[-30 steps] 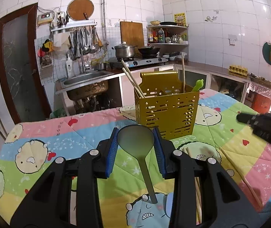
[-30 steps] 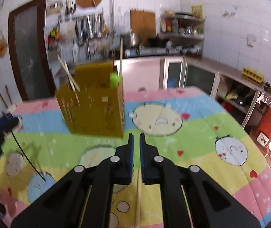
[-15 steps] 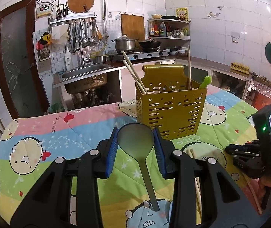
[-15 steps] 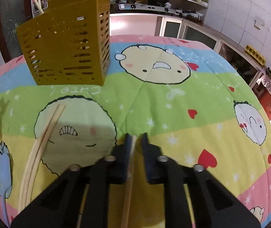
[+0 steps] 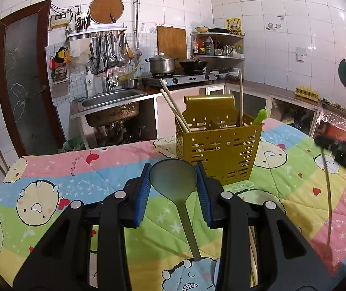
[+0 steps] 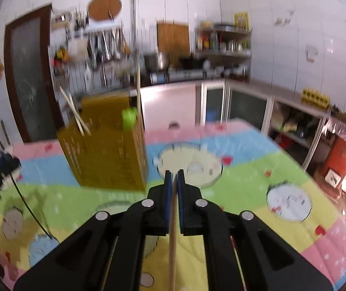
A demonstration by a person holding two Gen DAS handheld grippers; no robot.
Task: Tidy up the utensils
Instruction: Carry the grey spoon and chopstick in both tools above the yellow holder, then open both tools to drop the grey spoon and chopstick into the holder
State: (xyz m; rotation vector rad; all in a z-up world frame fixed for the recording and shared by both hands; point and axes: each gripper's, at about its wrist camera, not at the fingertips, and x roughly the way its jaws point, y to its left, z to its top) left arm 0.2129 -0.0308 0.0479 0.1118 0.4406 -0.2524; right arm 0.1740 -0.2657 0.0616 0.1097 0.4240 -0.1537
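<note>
A cartoon-print quilt (image 5: 80,177) covers the table edge to edge, with its widest bare stretch from 9 to 11 o'clock of the left wrist view and, in the right wrist view, from 1 to 4 o'clock out to the far edge. The gold slotted utensil caddy (image 5: 217,150) stands upright just past centre toward 1 o'clock, holding leaning chopsticks (image 5: 173,106), one upright stick and a green-handled utensil (image 5: 260,116). The left gripper (image 5: 174,189) clamps the bowl of a grey spoon (image 5: 173,177), whose handle trails down to the quilt. The right gripper (image 6: 174,181) is pressed together on a single wooden chopstick (image 6: 172,247) that hangs clear of the quilt. Loose chopsticks (image 5: 253,249) lie at 5 o'clock.
</note>
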